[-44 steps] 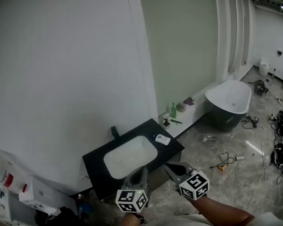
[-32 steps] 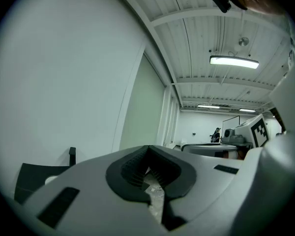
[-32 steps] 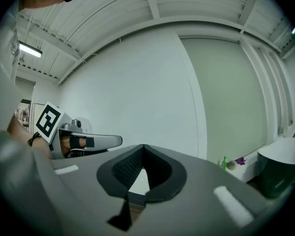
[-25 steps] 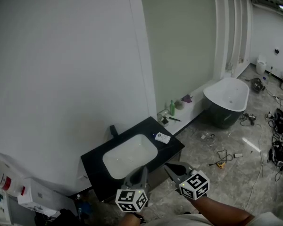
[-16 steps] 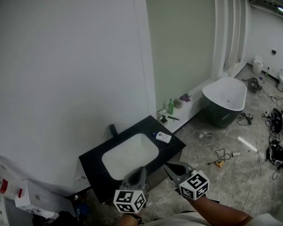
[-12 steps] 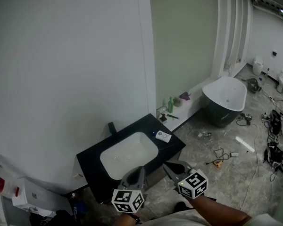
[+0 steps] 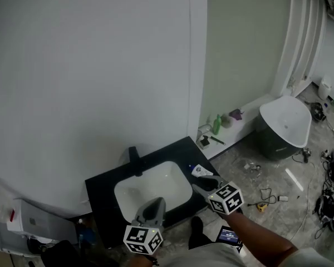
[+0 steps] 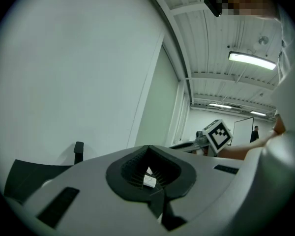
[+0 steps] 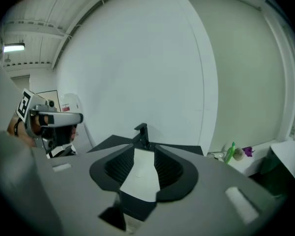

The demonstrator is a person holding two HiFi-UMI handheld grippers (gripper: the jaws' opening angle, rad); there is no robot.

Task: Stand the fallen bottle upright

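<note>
Bottle point(image 7: 200, 171) lies on black counter point(image 7: 102, 192); label unreadable.

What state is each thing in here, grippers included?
left gripper: shut, nothing held.
right gripper: jaws opening, nothing between them.
white bottle: lying on its side on the countertop.
green bottle: upright on the ledge.
basin: empty.
bathtub: empty.
phone: screen lit.
</note>
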